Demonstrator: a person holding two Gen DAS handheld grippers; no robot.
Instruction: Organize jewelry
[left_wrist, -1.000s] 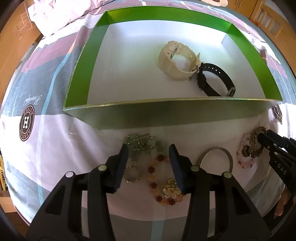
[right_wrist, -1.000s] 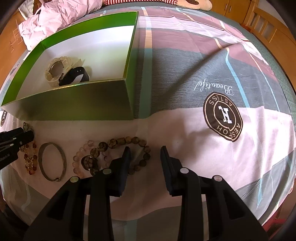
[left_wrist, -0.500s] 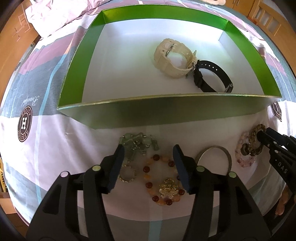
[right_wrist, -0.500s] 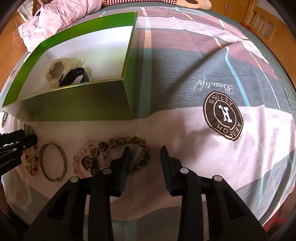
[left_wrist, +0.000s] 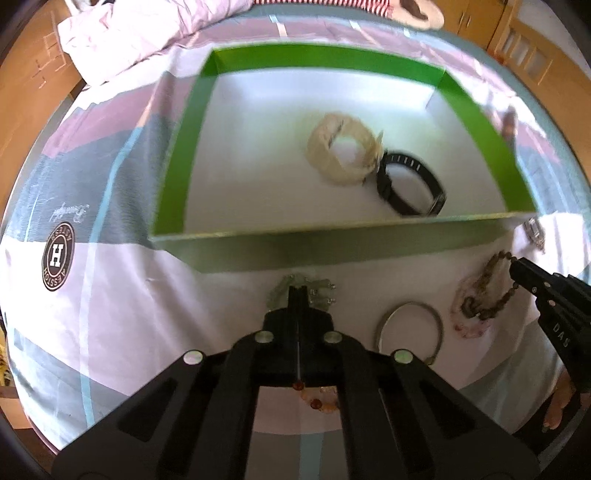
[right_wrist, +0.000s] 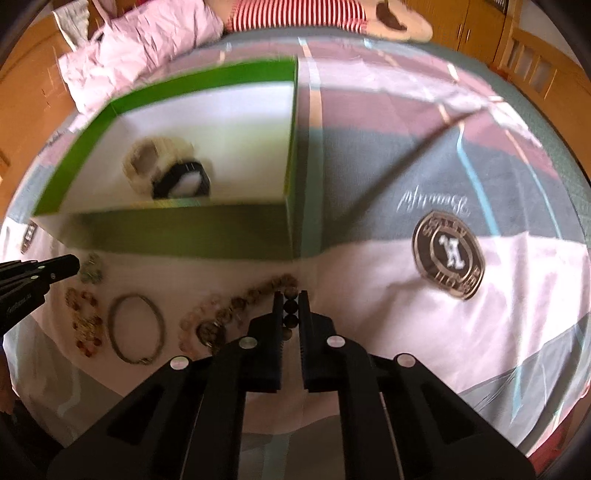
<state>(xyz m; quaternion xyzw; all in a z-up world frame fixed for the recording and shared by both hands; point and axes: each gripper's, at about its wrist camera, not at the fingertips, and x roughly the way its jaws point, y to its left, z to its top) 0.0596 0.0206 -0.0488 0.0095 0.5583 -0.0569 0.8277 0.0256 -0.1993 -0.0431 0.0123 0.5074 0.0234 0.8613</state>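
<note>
Pickup step, both hands at once. Left gripper (left_wrist: 297, 295) fingers have just closed, apparently on the amber-and-red bead bracelet (left_wrist: 317, 400), whose beads hang below them. Right gripper (right_wrist: 290, 301) fingers have just clamped the dark brown bead bracelet (right_wrist: 258, 295) by its end beads. Next, I reckon: lift clear of the bed, carry over the near wall of the green-sided cardboard box (left_wrist: 177, 177), release beside the cream watch (left_wrist: 343, 155) and black band (left_wrist: 410, 188). The strands are limp and may snag the pink bracelet (left_wrist: 472, 325).

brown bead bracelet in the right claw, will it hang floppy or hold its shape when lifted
Probably floppy: the brown bead bracelet is separate round beads lying in a loose, uneven curve. The right claw pinches only a few beads, so the rest should dangle and swing. Smooth round beads might slip.
</note>
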